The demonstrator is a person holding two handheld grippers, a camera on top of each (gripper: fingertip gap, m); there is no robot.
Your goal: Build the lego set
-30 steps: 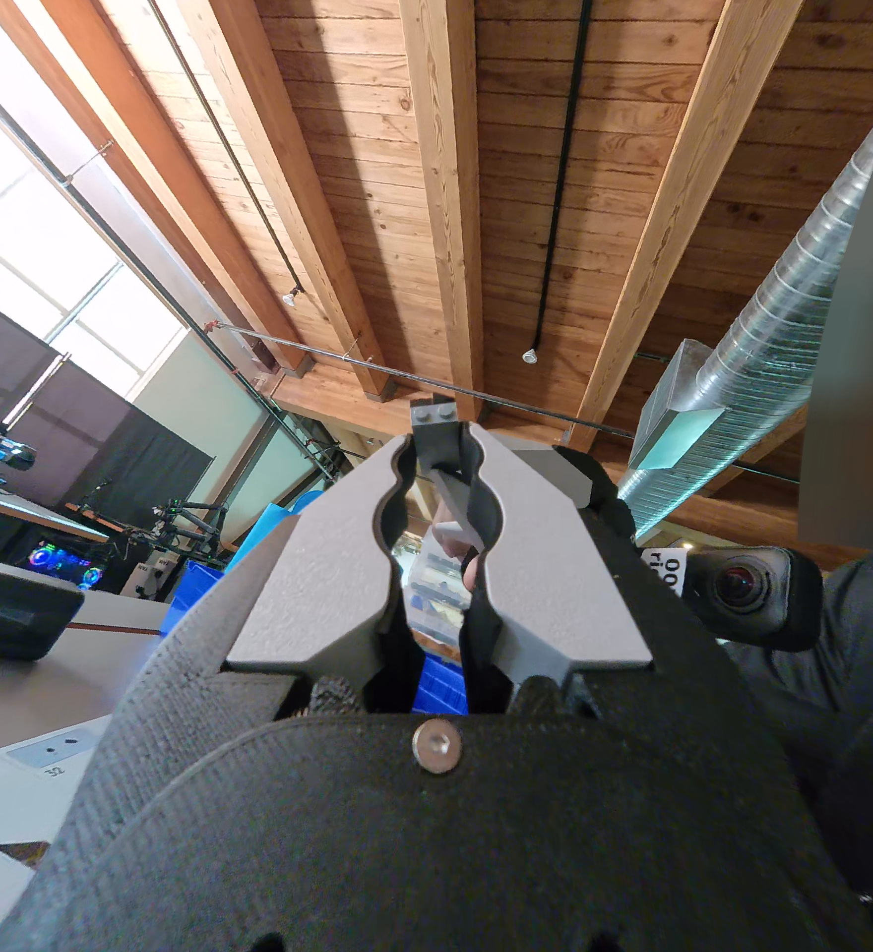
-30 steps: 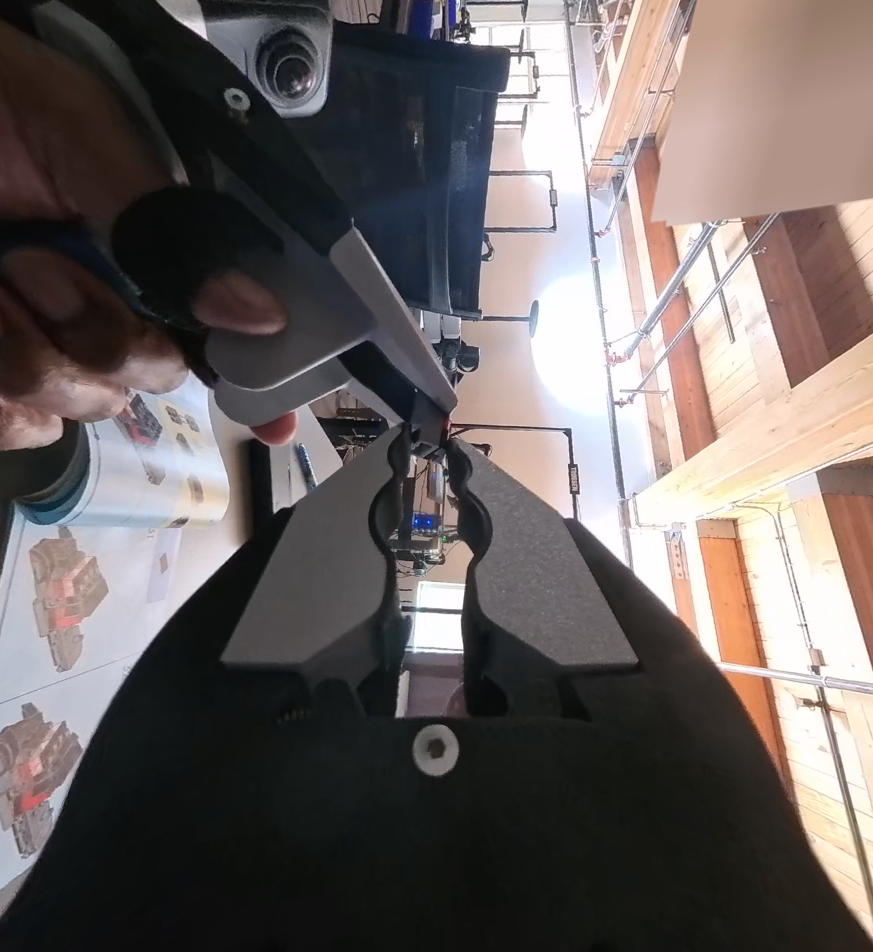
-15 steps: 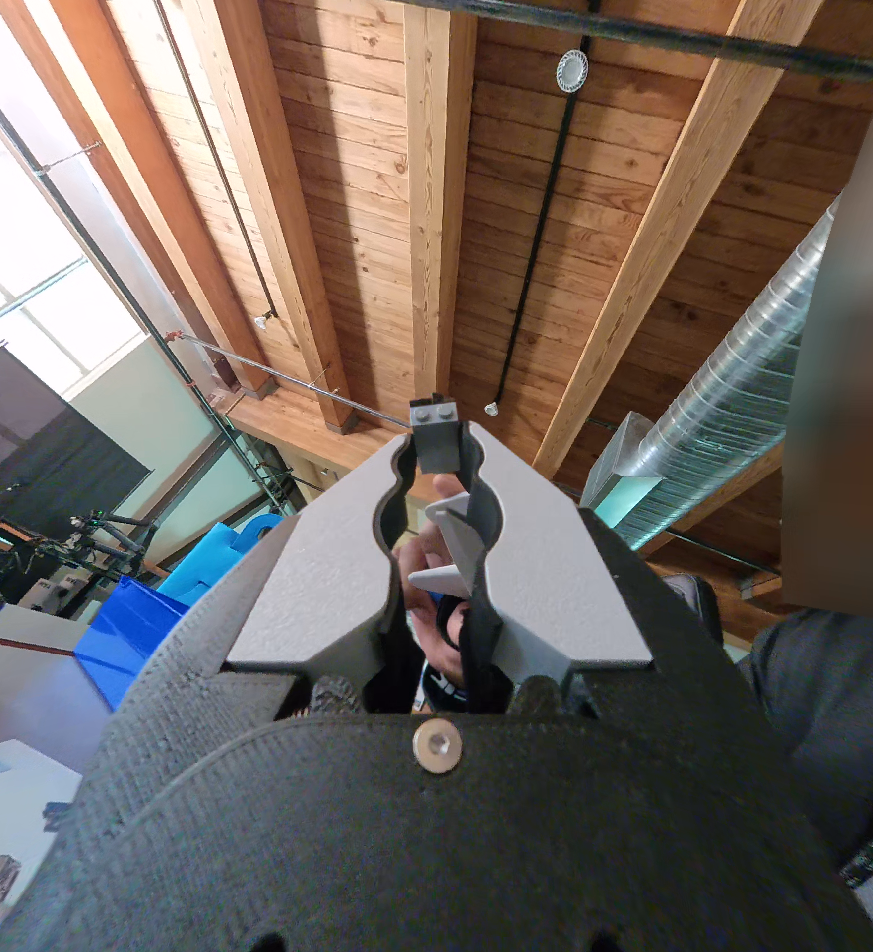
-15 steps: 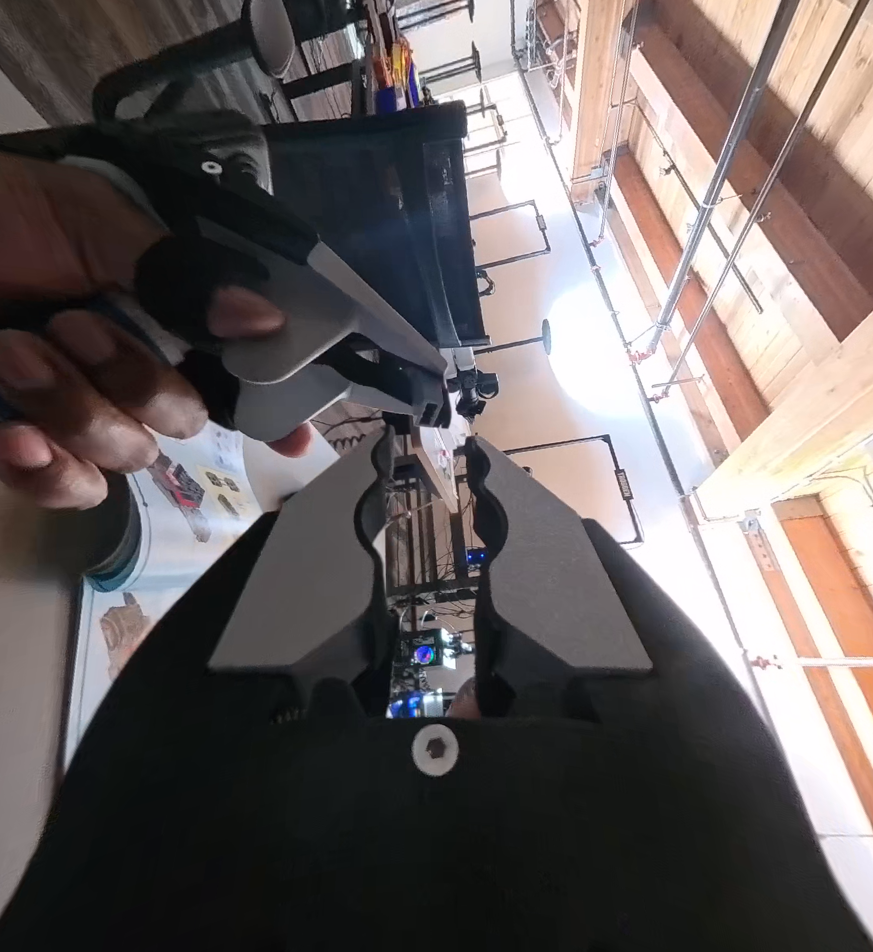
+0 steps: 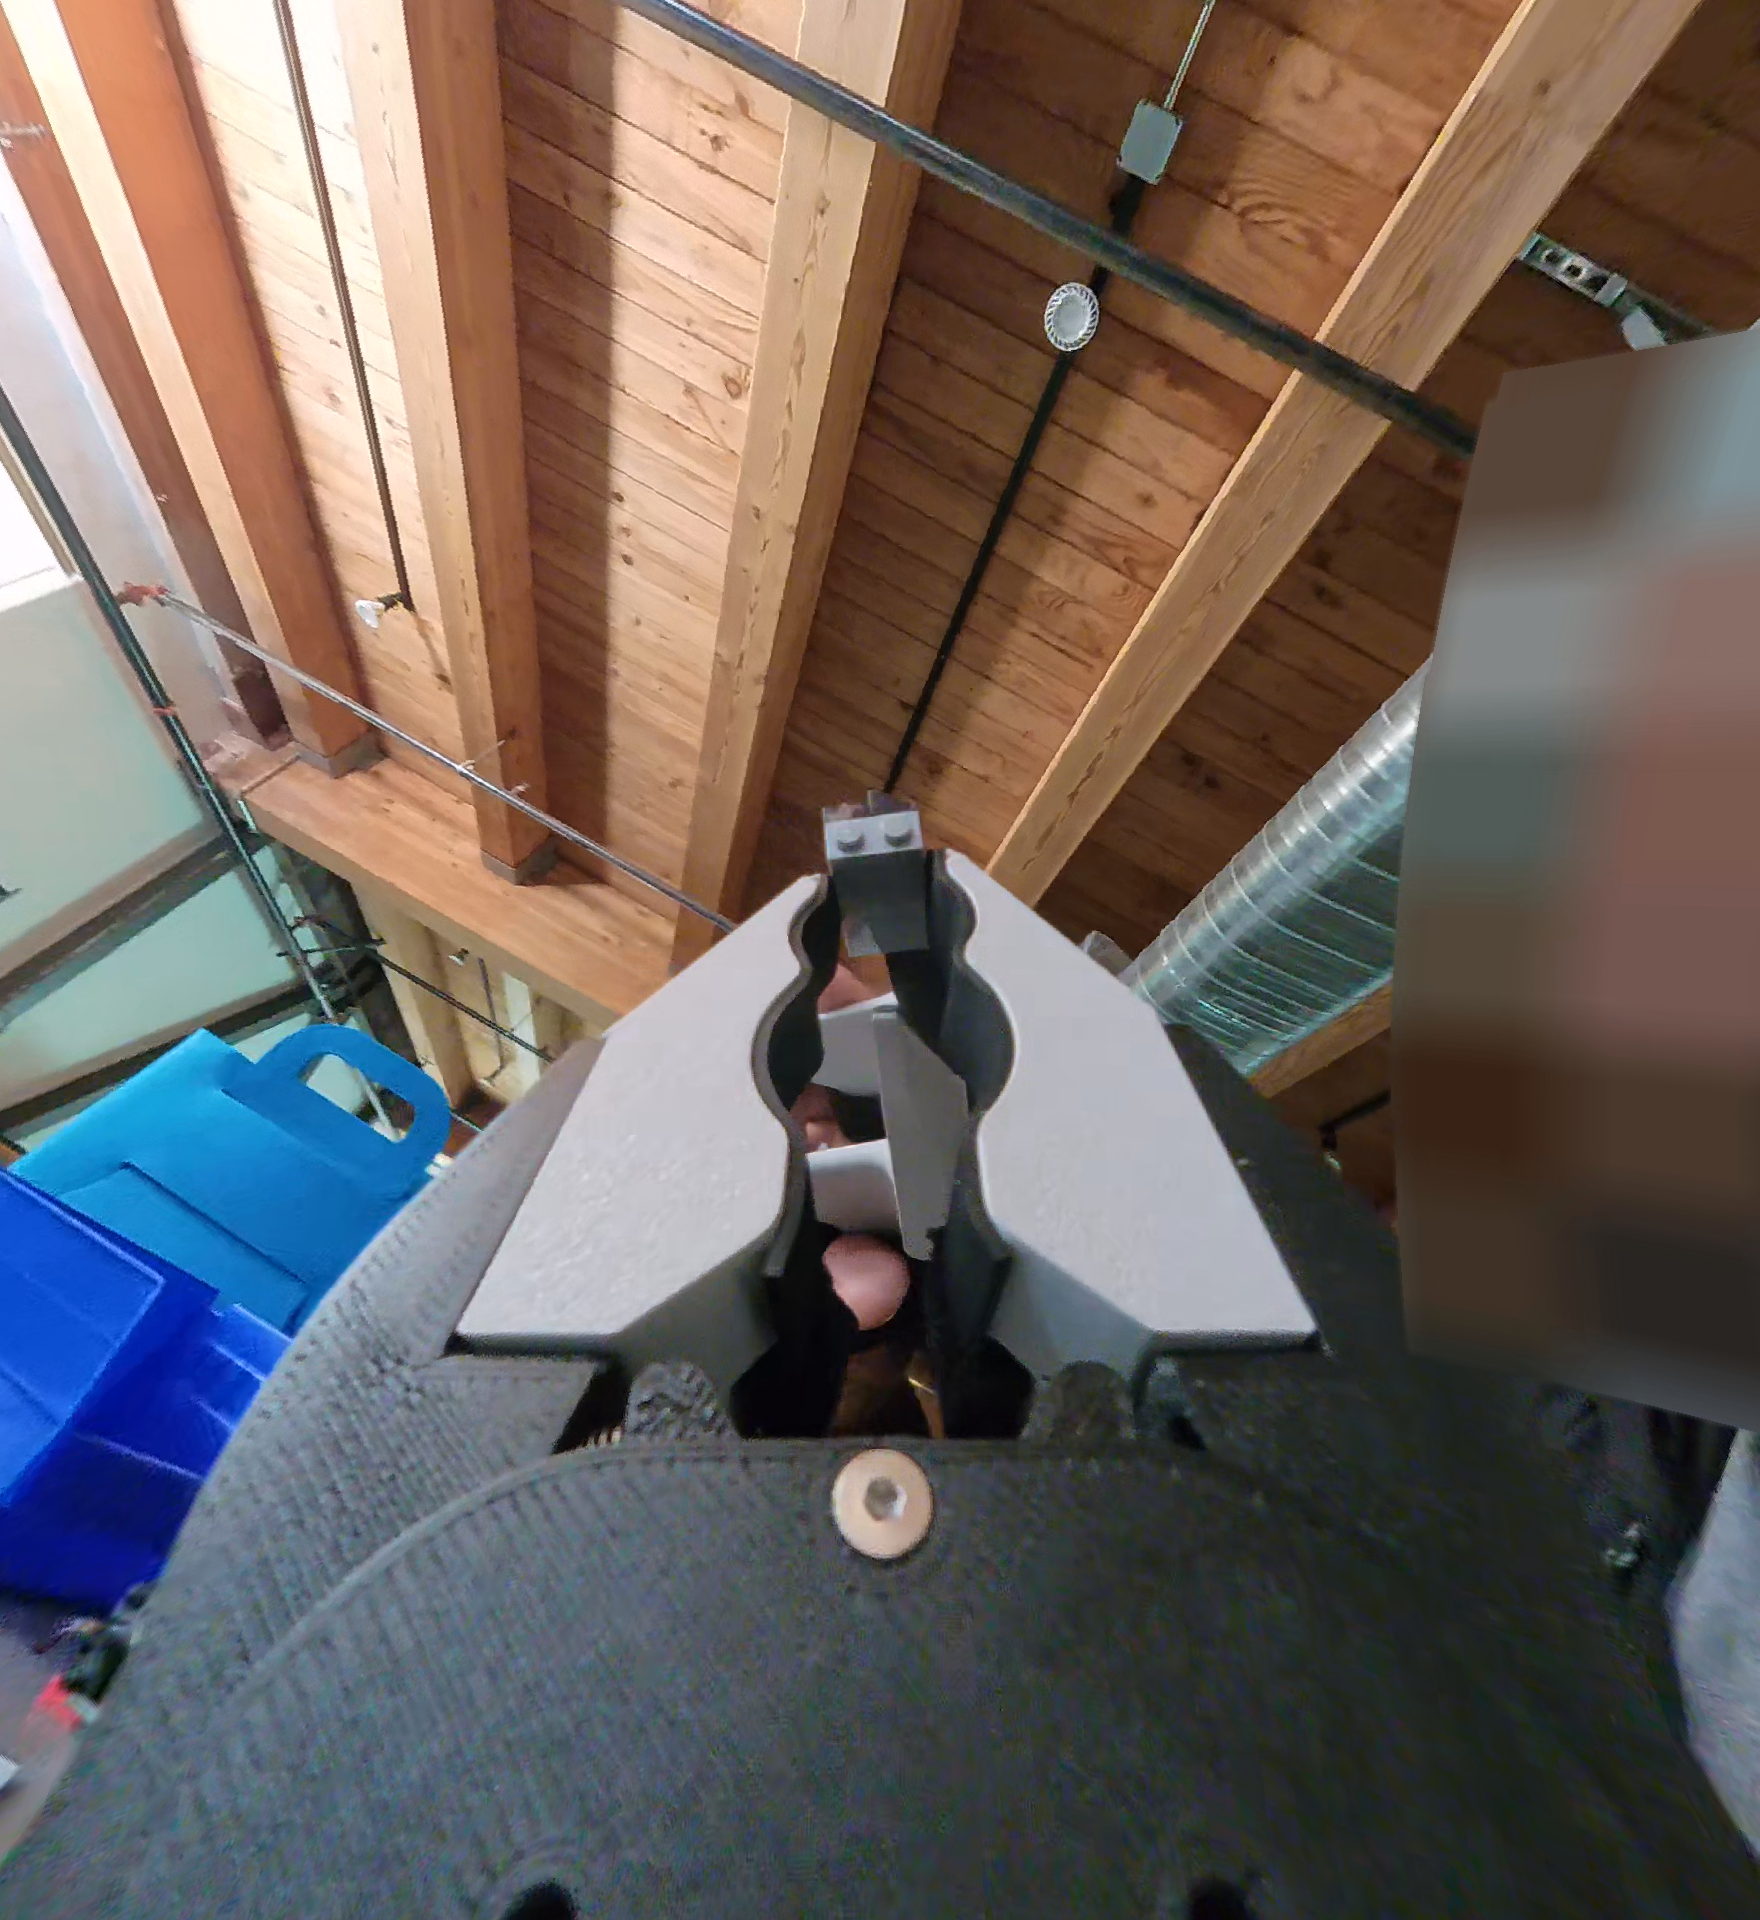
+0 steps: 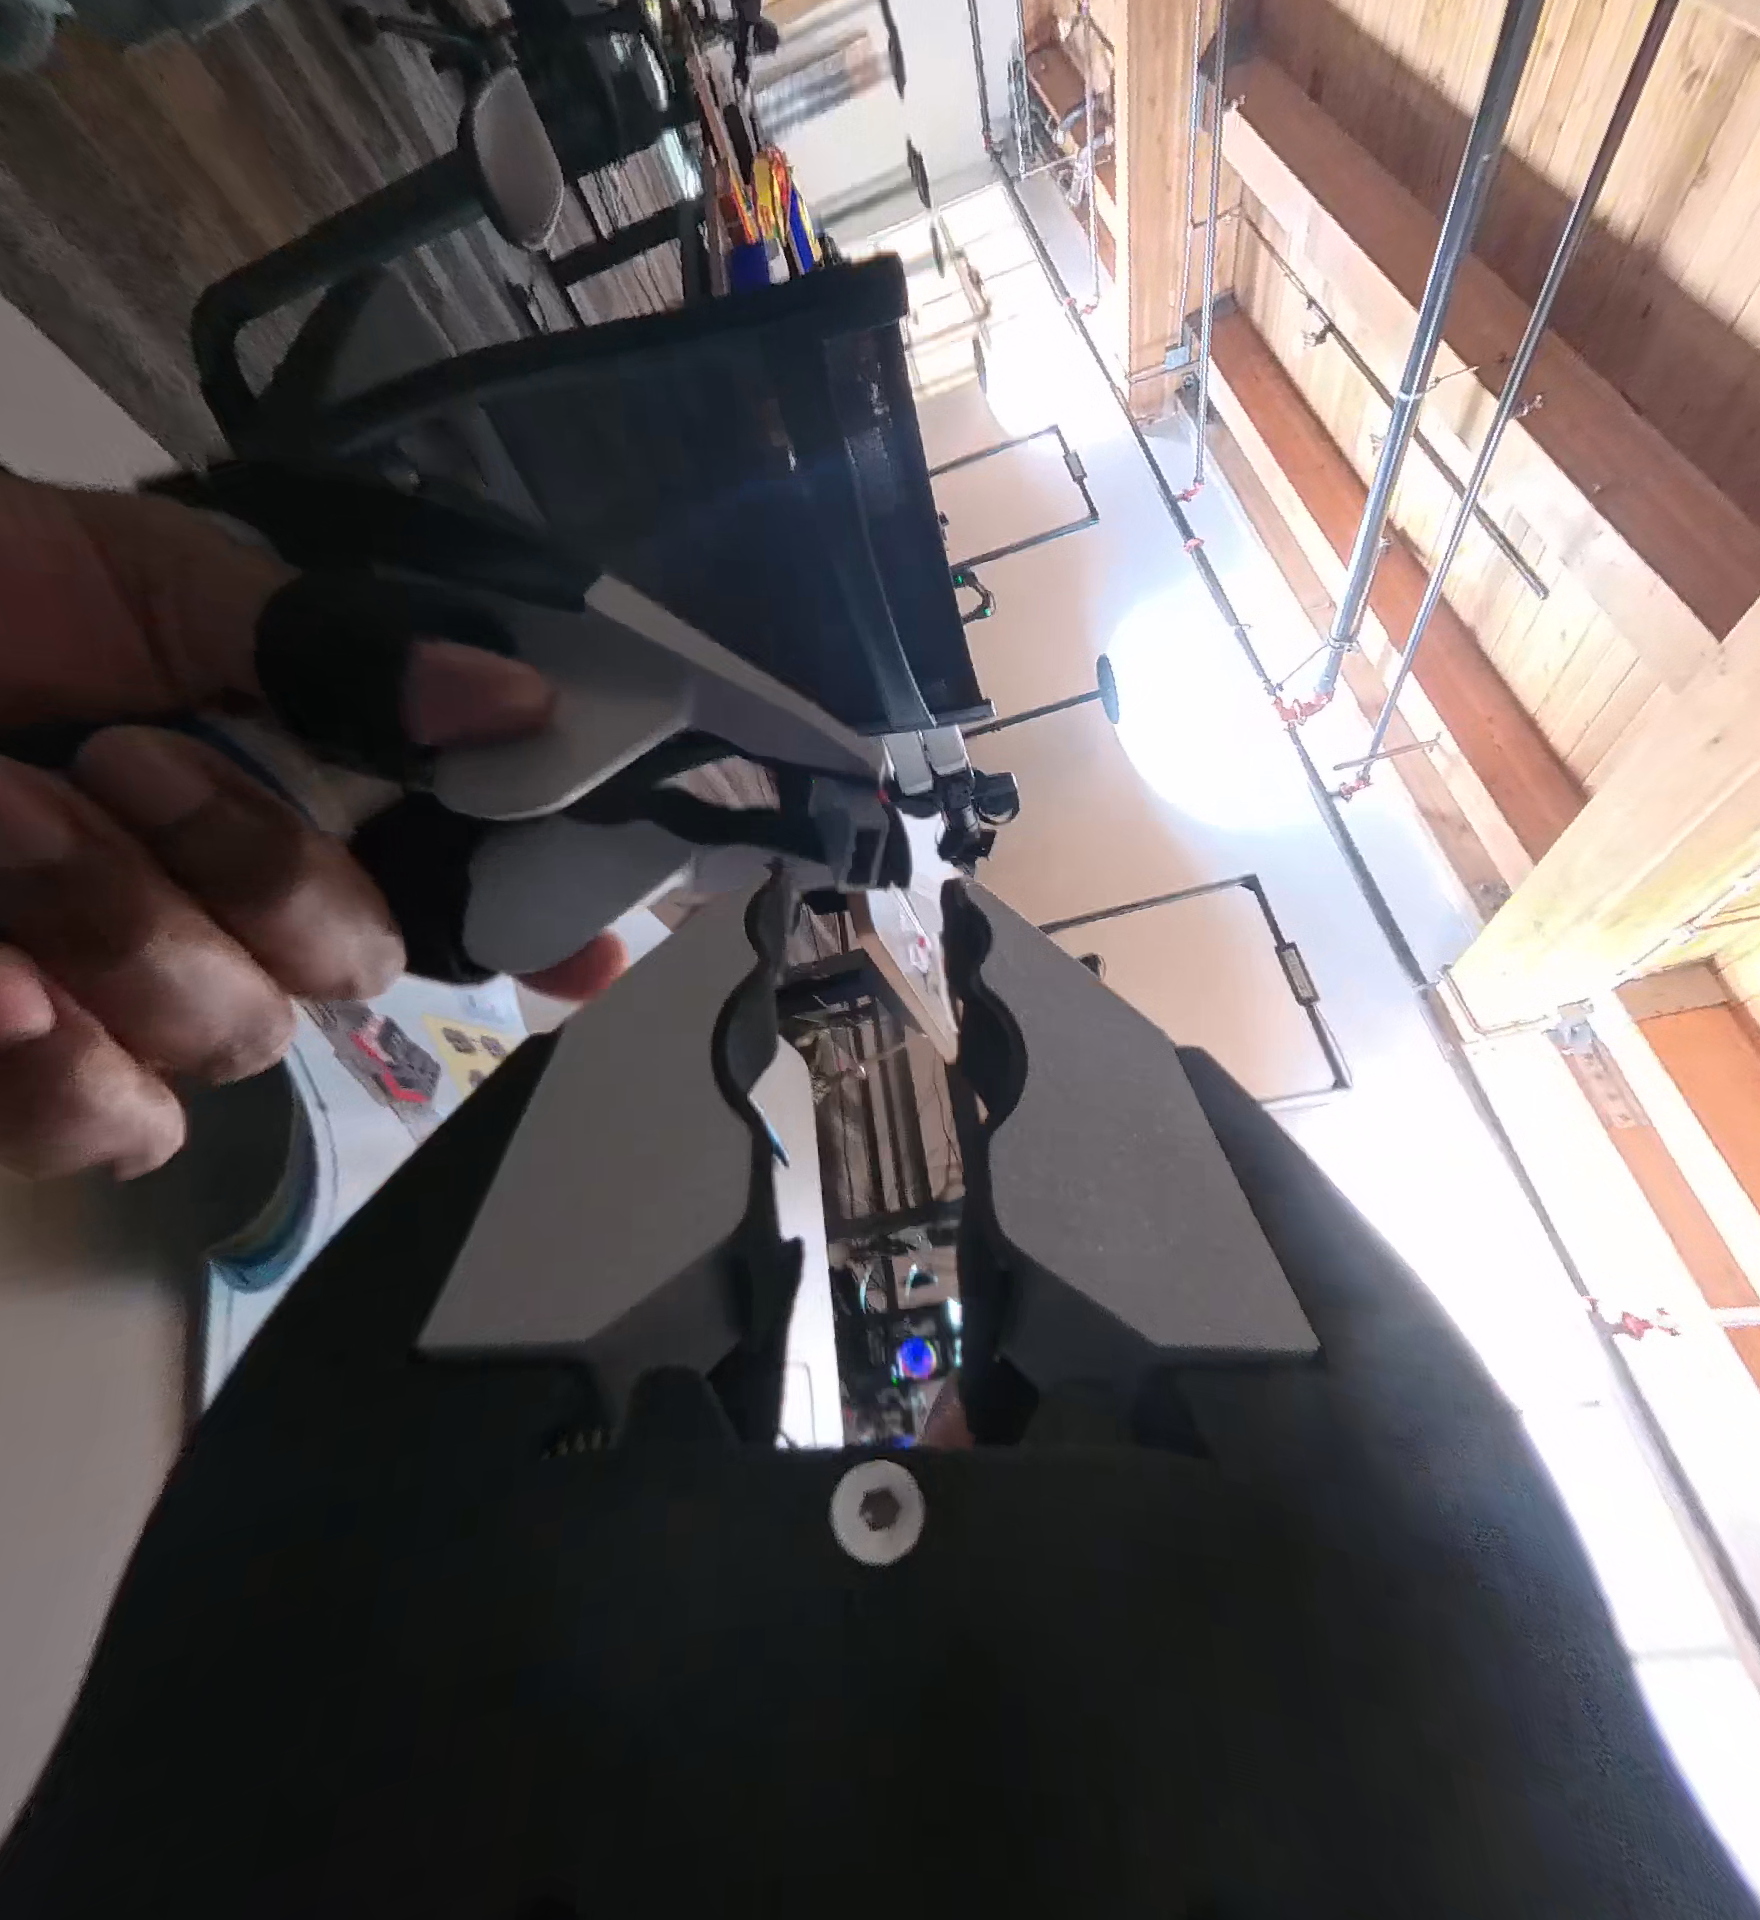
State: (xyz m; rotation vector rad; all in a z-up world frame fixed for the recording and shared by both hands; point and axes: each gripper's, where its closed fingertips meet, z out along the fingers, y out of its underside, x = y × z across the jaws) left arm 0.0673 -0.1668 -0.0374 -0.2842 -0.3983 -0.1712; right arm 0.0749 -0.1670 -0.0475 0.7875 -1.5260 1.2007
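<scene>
My left gripper (image 5: pixel 881 883) points up at the wooden ceiling and is shut on a small dark grey lego piece (image 5: pixel 874 836) whose studded end sticks out past the tips. In the right wrist view a hand holds that left gripper (image 6: pixel 845 800) at the left, with the grey piece (image 6: pixel 860 842) at its tip. My right gripper (image 6: pixel 860 894) is open and empty, its tips just below the piece and not touching it. Its grey fingers (image 5: pixel 912 1122) show through the gap between the left jaws.
A lego instruction booklet (image 6: pixel 388 1039) lies on the white table (image 6: pixel 24 1351) beside a dark round container (image 6: pixel 252 1174). A black mesh chair (image 6: pixel 699 499) stands behind the table. Blue bins (image 5: pixel 76 1299) are at the left, a silver duct (image 5: pixel 1291 904) overhead.
My right gripper opened from around the tip of the grey piece and drew back a little. My left gripper tilted further toward the ceiling, still holding the piece.
</scene>
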